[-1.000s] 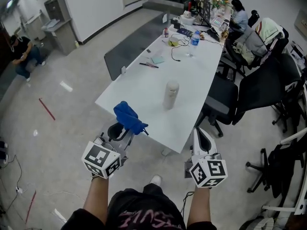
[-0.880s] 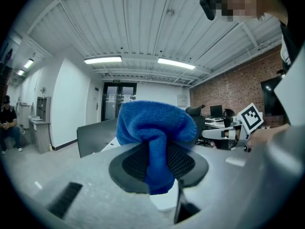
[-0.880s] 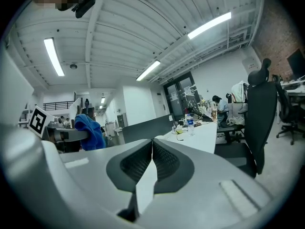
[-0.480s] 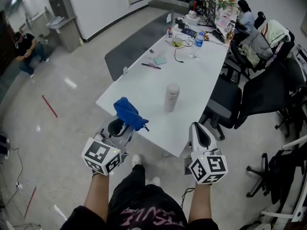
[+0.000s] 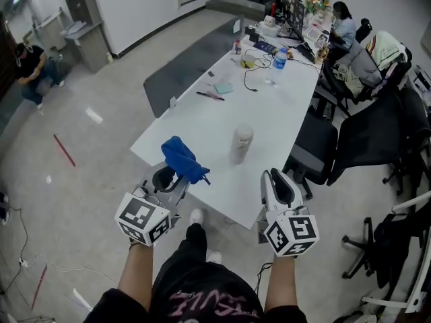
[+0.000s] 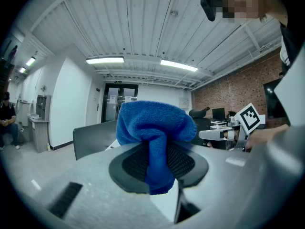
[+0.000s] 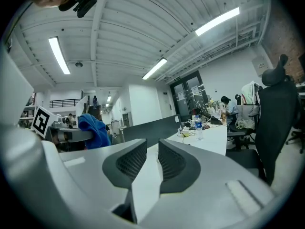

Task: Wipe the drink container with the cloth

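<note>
The drink container, a pale upright tumbler with a lid, stands on the white table near its near end. A bunched blue cloth sits pinched in my left gripper, which is shut on it just off the table's near-left edge. In the left gripper view the cloth bulges out between the dark pads. My right gripper hovers at the table's near-right corner, short of the container; its jaws are opening a little and nothing is between them.
Further along the table lie a water bottle, cables, pens and papers. Black office chairs crowd the table's right side. A seated person works at the far end, another person crouches at far left.
The table has come closer to both grippers as I stepped forward. The left gripper still holds the cloth. The right gripper has shifted slightly up towards the table edge.
</note>
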The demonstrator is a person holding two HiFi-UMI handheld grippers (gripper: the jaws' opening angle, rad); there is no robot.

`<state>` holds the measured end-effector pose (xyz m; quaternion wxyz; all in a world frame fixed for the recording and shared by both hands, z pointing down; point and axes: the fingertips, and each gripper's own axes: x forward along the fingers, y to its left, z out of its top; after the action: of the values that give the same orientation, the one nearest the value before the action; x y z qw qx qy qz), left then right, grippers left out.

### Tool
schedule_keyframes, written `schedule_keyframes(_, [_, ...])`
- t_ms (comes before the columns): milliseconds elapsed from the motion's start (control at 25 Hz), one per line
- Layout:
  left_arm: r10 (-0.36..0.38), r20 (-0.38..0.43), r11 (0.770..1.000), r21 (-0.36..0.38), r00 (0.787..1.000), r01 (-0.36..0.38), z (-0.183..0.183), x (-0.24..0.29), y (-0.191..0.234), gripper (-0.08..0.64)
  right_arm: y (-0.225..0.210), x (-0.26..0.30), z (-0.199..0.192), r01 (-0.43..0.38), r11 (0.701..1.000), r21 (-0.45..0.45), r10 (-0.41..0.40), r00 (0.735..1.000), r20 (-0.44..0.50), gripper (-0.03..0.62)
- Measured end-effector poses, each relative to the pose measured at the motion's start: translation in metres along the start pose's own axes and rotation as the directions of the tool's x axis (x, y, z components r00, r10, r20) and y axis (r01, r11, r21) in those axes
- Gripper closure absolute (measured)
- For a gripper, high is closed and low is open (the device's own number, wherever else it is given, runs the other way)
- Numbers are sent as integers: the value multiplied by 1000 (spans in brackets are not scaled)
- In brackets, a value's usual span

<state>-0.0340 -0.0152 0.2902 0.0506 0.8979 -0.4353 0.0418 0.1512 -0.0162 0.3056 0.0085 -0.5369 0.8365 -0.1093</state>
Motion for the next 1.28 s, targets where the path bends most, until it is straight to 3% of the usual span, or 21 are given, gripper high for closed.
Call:
schedule_keyframes(520, [-91,-64,995,-42,994,89,-33,54,47,466,-15,73,-14,14,1000,-12,-14,999,-44,456])
schedule_keyframes(920, [-184,-136,982,-65,973,177,-61,98,66,466,-29,128,-21,7,1000,-10,-8,997,-75,385])
schedule_keyframes(1280, [-218,-170,974,-98,961,204,-80,124,80,466,-38,165,-31,4,1000,3,-3,995,-99,350])
